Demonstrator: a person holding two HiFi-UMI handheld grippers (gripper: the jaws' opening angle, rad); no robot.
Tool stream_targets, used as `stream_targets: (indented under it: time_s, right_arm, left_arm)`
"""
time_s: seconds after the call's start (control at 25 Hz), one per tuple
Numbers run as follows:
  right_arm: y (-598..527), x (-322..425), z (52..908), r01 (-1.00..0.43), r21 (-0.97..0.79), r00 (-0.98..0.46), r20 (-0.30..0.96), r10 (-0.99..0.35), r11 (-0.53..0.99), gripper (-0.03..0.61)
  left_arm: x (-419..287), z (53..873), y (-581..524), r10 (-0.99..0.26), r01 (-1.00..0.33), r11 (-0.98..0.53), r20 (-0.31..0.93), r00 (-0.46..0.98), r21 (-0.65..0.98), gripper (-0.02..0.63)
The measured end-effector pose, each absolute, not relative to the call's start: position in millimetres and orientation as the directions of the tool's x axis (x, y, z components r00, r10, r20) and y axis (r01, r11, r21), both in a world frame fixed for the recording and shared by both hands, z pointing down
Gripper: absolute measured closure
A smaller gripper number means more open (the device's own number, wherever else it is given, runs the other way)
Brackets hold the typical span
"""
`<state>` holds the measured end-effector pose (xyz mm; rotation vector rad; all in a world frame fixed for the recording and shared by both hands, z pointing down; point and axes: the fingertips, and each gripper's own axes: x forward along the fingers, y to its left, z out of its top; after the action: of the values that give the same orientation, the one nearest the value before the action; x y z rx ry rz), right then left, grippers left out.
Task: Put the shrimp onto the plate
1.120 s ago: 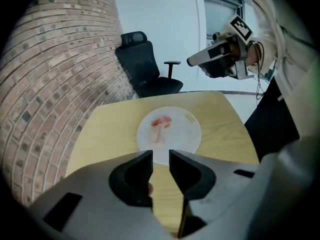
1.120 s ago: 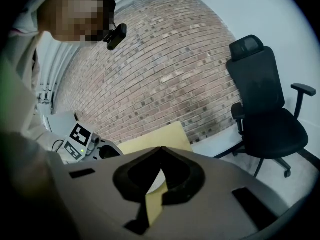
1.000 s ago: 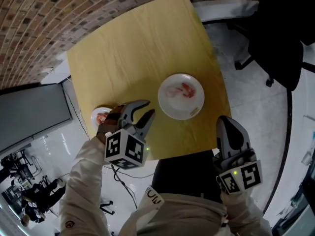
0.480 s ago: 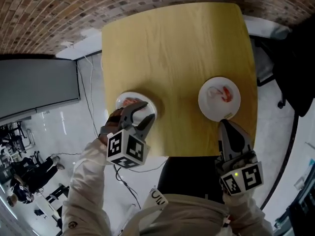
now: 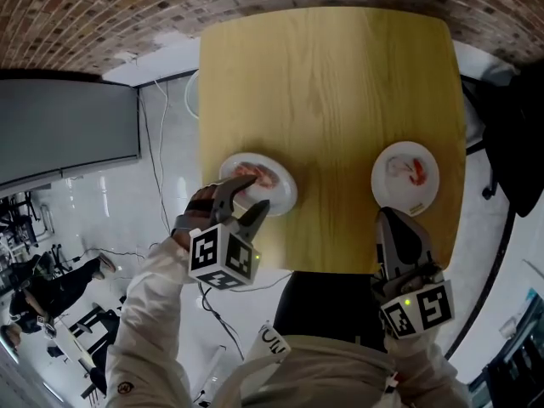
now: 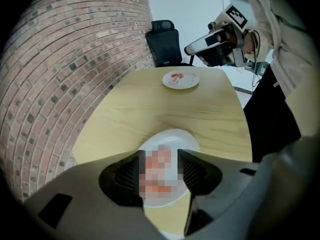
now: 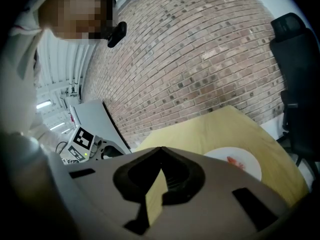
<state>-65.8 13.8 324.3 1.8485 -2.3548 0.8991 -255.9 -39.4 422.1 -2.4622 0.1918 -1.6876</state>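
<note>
Left hand-held gripper: own view shows just-opening jaws framing plate

Pink shrimp lie on left plate, lone shrimp on right plate.

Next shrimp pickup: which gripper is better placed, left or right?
Left. The left gripper hangs over the left plate. Its jaws have just been opening, with nothing gripped and the shrimp seen through the gap. The right gripper is shut, near the right plate, away from those shrimp.
</note>
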Motion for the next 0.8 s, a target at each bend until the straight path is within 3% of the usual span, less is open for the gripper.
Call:
stream_targets:
  time_s: [0.4,0.8]
  right_arm:
    - [4,-77,336,-0.894,-0.43,-0.301,0.375,-0.877,0.123,0.555]
    - [-2,-73,345,-0.902,-0.425,-0.268,0.403,-0.875,0.081,0.554]
  left_arm:
    - [-272,434,-53,-0.197,-0.012,-0.979,0.922,0.335,-0.204,0.416]
    - [-265,458,-49,-0.173,0.186,-0.955,0.942,0.288,-0.232,0.414]
